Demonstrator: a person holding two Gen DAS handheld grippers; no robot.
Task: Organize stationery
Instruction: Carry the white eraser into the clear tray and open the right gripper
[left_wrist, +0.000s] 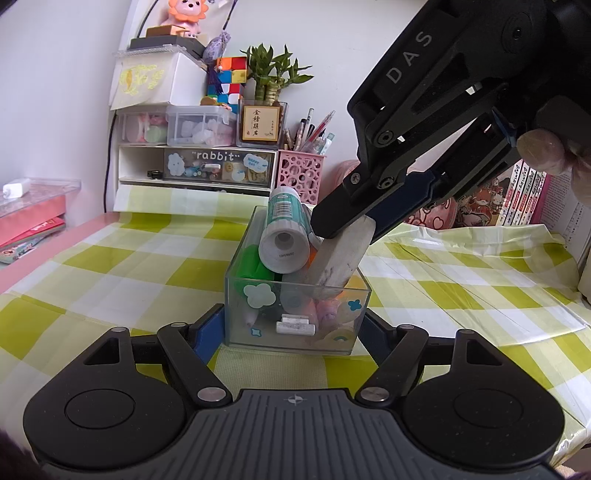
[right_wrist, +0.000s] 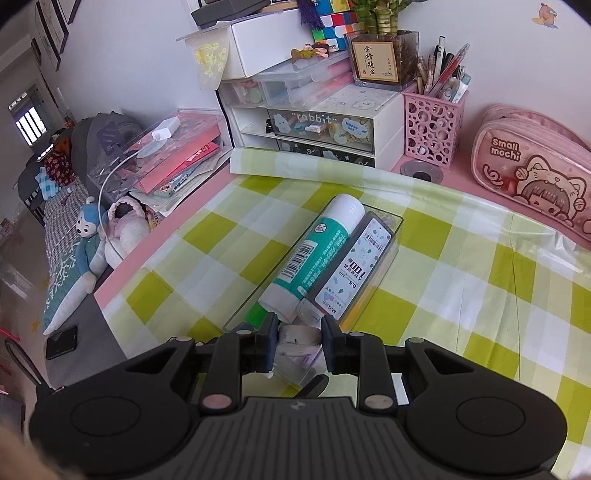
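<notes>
1. Clear box (left_wrist: 236, 295) sits on the checked cloth (left_wrist: 110, 266), full of stationery, glue stick (left_wrist: 286, 225) lying on top.
2. Right gripper (right_wrist: 298, 341) jaws clamp a white eraser (left_wrist: 341, 258), tilted, lower end dipping into the box.
3. Left gripper (left_wrist: 291, 328) jaws straddle the box's near end; contact looks likely but is unclear.
</notes>
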